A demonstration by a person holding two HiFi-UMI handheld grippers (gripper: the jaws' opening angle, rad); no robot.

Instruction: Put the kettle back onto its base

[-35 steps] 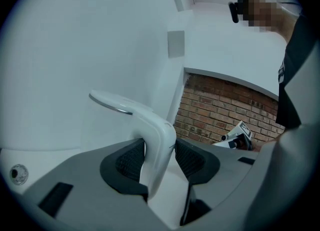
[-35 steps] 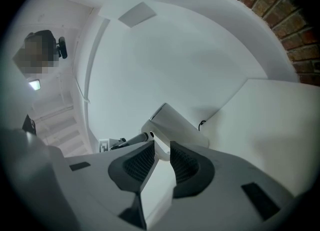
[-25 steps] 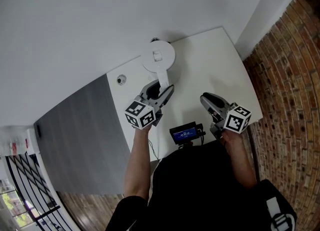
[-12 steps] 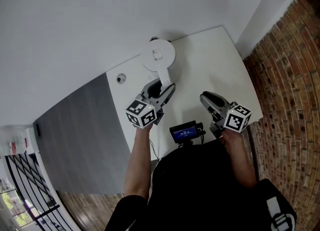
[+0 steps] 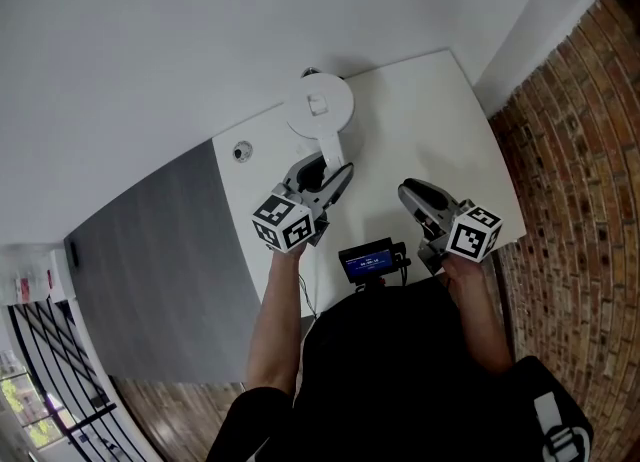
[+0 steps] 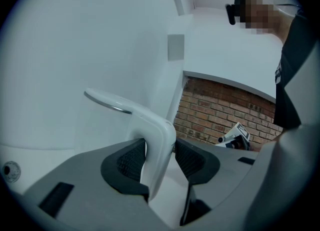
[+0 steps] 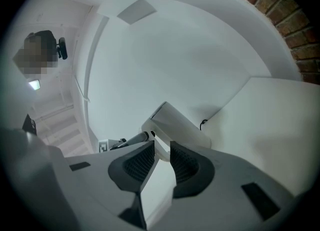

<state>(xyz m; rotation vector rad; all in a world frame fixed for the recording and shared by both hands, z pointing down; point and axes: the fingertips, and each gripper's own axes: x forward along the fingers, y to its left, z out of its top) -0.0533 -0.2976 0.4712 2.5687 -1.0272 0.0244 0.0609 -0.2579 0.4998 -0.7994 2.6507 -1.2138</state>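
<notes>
Left gripper (image 5: 324, 176) clamps the kettle (image 5: 318, 107) handle (image 6: 158, 142) near the table's (image 5: 440, 130) far edge. Right gripper (image 5: 409, 194) is narrowly open and empty. The kettle could swing and miss its base.

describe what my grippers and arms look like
The left gripper and right gripper have grey bodies, each with two jaws lined with dark ribbed pads and a white cube with black square markers at the rear. Forearms are bare below a black top.
</notes>
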